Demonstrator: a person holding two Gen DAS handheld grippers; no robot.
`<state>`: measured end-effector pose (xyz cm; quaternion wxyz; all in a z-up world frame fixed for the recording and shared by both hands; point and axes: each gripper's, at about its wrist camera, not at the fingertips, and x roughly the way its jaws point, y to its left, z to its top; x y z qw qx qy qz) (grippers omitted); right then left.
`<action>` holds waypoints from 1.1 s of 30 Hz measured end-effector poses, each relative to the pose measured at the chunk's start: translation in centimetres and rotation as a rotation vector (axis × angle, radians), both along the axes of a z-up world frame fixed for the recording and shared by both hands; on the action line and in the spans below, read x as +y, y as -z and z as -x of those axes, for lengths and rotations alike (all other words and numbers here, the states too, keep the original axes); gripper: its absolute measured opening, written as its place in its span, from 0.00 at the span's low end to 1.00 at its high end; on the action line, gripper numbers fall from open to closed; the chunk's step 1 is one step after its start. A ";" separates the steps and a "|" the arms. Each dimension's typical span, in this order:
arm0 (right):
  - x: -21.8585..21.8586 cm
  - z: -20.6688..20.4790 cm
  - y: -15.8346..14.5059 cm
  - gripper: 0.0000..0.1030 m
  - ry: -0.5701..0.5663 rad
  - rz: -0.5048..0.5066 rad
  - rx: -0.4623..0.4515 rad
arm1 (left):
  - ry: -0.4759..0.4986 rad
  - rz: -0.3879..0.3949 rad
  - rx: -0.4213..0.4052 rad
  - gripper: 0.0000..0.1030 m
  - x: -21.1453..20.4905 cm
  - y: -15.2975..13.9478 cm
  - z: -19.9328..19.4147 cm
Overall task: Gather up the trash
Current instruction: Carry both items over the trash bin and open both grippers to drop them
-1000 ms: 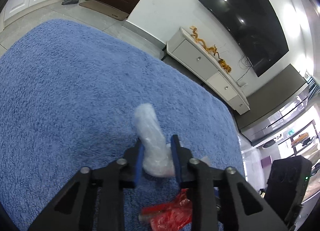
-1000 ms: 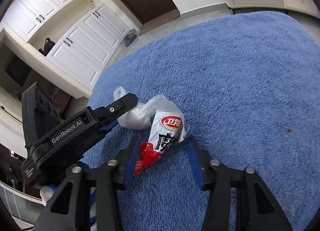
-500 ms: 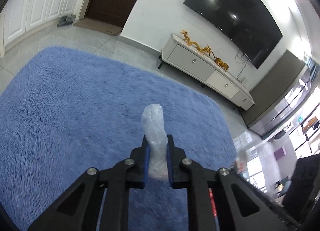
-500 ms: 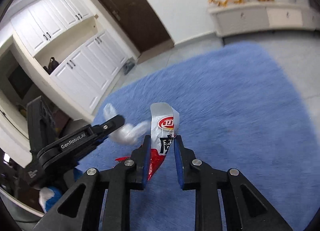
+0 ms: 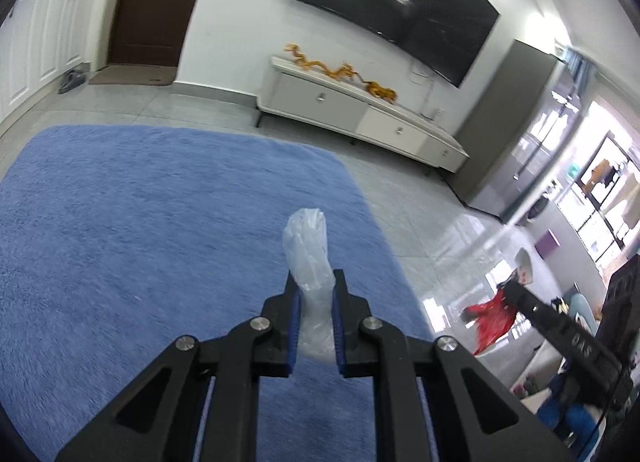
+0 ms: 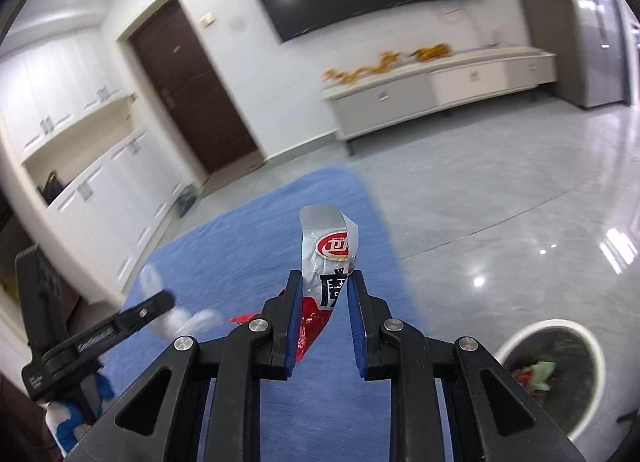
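My left gripper (image 5: 314,282) is shut on a crumpled clear plastic bag (image 5: 308,250) and holds it up above the blue rug (image 5: 140,222). My right gripper (image 6: 323,282) is shut on a silver and red snack wrapper (image 6: 326,254), also lifted off the rug (image 6: 248,254). The wrapper shows at the right of the left wrist view (image 5: 494,312). The plastic bag shows blurred at the left of the right wrist view (image 6: 176,314). A white bin with a dark liner (image 6: 520,338) holding some trash stands on the floor at the lower right.
Grey tiled floor (image 6: 500,190) surrounds the rug. A white low cabinet (image 5: 360,118) with gold dragon figures stands under a wall TV (image 5: 400,6). A brown door (image 6: 192,86) and white cupboards (image 6: 100,182) lie to the left.
Both grippers closed on their items on the rug and lifted them. Both views have tilted up and swung right, and the bin has come into the right wrist view.
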<state>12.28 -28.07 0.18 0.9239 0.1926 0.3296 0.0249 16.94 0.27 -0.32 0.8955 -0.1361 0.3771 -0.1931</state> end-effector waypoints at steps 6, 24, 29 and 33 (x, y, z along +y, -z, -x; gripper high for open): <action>-6.0 4.1 -1.7 0.21 0.136 0.070 -0.033 | 0.080 0.017 -0.010 0.12 -3.4 -1.2 1.8; -19.2 8.9 4.1 0.18 0.377 0.071 0.060 | 0.420 -0.147 0.070 0.12 -23.7 1.8 4.5; -21.4 9.8 7.8 0.14 0.397 0.062 0.135 | 0.505 -0.213 0.109 0.13 -29.4 4.3 5.4; -23.0 10.2 10.6 0.15 0.408 0.029 0.199 | 0.536 -0.241 0.138 0.14 -32.6 6.1 5.5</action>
